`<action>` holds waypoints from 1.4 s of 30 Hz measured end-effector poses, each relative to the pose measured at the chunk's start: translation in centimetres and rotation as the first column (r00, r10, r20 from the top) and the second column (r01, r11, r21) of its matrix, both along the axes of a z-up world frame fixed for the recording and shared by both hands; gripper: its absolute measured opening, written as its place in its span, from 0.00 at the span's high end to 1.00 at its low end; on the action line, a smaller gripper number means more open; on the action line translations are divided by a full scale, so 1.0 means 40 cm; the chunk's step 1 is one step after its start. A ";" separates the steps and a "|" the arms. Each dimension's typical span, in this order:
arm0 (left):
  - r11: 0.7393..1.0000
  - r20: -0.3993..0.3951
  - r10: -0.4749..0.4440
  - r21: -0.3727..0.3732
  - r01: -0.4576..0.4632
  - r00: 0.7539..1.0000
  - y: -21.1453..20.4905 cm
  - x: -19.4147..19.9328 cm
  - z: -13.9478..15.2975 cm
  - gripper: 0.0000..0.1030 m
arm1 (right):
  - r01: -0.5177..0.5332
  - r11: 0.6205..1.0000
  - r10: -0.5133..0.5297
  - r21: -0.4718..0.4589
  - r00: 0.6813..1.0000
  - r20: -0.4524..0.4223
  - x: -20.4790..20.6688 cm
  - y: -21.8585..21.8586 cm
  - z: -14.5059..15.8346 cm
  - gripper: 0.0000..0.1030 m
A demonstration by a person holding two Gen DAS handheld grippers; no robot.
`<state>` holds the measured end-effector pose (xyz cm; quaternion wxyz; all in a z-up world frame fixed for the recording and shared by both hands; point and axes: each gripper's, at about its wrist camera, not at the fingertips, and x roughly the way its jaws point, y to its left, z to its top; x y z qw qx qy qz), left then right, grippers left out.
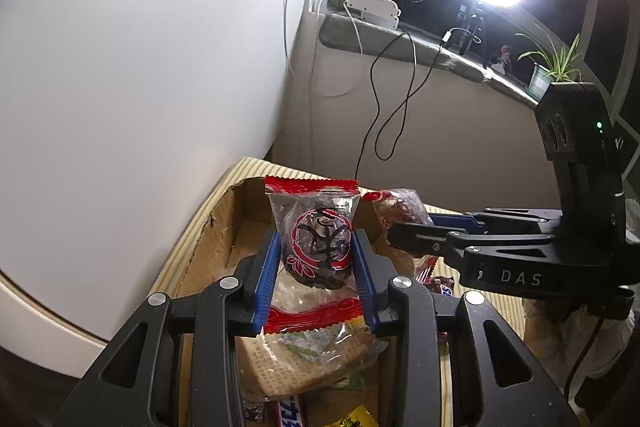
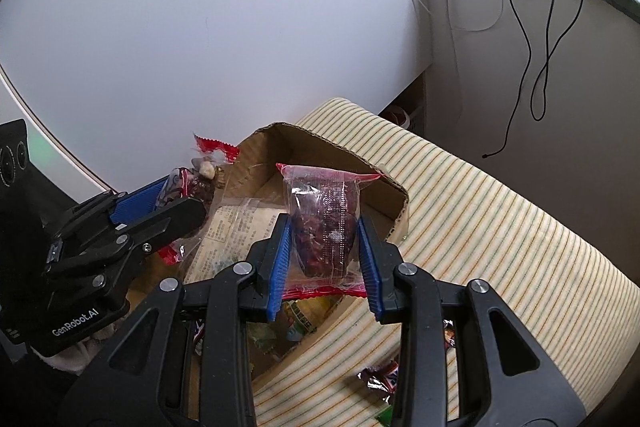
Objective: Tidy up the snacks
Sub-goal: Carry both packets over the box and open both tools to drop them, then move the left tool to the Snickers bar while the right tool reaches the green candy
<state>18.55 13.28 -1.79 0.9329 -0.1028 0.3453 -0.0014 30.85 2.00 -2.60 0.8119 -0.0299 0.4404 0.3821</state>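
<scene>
- Left gripper (image 1: pixel 316 267) clamps a red-sealed packet (image 1: pixel 316 247); right gripper (image 2: pixel 324 259) clamps a clear packet (image 2: pixel 322 227).
- Lower both into the cardboard box (image 2: pixel 348 155) at frame centre before releasing (wrappers look slippery).

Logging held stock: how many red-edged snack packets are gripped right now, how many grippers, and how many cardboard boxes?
Red-edged snack packets gripped: 2 (one in the left gripper, packet; one in the right gripper, packet)
Grippers: 2
Cardboard box: 1
Total: 5
</scene>
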 end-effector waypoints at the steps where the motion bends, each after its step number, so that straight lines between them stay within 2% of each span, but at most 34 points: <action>1: 1.000 -0.002 0.007 -0.001 -0.007 1.000 0.002 0.005 -0.001 0.66 | 0.000 1.000 0.000 -0.001 1.000 0.005 -0.001 0.001 0.000 0.67; 3: 1.000 -0.001 0.020 -0.001 -0.020 1.000 0.007 0.006 -0.002 0.66 | 0.001 1.000 -0.001 -0.004 1.000 0.008 0.000 0.007 -0.001 0.62; 4: 1.000 -0.001 0.022 -0.002 -0.022 1.000 0.009 0.006 -0.002 0.66 | 0.003 1.000 -0.003 -0.002 1.000 0.008 0.000 0.007 -0.001 0.56; 5: 1.000 -0.003 0.026 -0.002 -0.026 1.000 0.011 0.004 -0.003 0.64 | 0.005 1.000 -0.005 0.003 1.000 0.010 0.000 0.004 0.000 0.50; 8: 0.999 0.003 0.034 0.008 -0.034 0.999 0.012 0.000 0.000 0.58 | 0.013 1.000 -0.014 0.016 1.000 0.016 0.001 0.000 0.005 0.43; 24: 1.000 0.040 0.011 -0.002 -0.011 0.999 -0.015 -0.052 0.032 0.57 | 0.041 0.999 -0.041 0.001 0.997 0.062 -0.039 -0.087 0.035 0.41; 33: 0.998 0.057 -0.062 -0.010 0.063 0.996 -0.093 -0.096 0.042 0.57 | 0.077 0.996 -0.074 -0.038 0.995 0.063 -0.067 -0.186 0.024 0.41; 42: 0.988 0.027 -0.149 -0.025 0.150 0.988 -0.199 -0.134 0.007 0.57 | 0.092 0.993 -0.089 -0.076 0.995 0.035 -0.089 -0.272 -0.011 0.41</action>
